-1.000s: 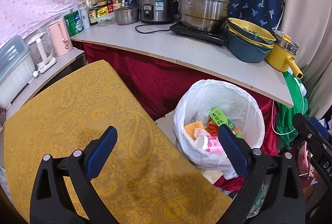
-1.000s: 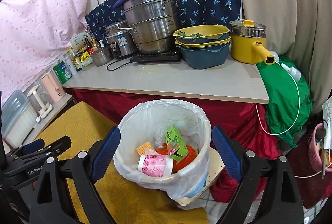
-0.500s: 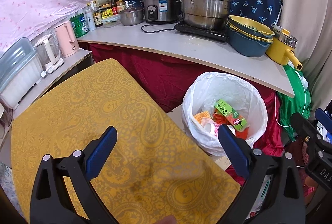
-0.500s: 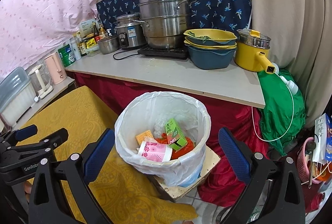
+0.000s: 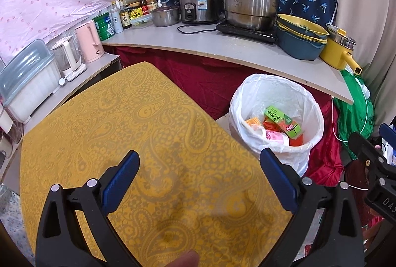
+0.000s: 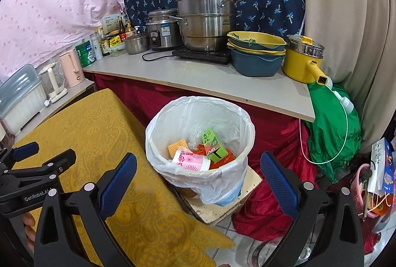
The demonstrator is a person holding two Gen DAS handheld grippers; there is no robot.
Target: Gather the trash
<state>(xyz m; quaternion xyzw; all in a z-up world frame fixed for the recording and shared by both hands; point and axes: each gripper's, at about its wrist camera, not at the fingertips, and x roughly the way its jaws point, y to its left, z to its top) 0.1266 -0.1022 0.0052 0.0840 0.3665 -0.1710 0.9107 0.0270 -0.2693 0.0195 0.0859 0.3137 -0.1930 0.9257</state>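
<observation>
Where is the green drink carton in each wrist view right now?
Left wrist view: green drink carton lies right of centre, on top of the trash in the white-lined bin.
Right wrist view: the carton is near centre, in the same bin.
Shared landmark: the yellow pot on the counter behind.

The orange wrapper (image 6: 224,158) in the trash bin (image 6: 198,175) lies mostly buried under the green carton (image 6: 214,144) and the pink paper cup (image 6: 191,161). The bin's own body is hidden by its white liner. Left of the bin, the small bottles (image 6: 106,42) on the counter (image 6: 210,82) carry labels too small to read. A fingertip (image 5: 184,259) is cut off by the left wrist view's bottom edge.
</observation>
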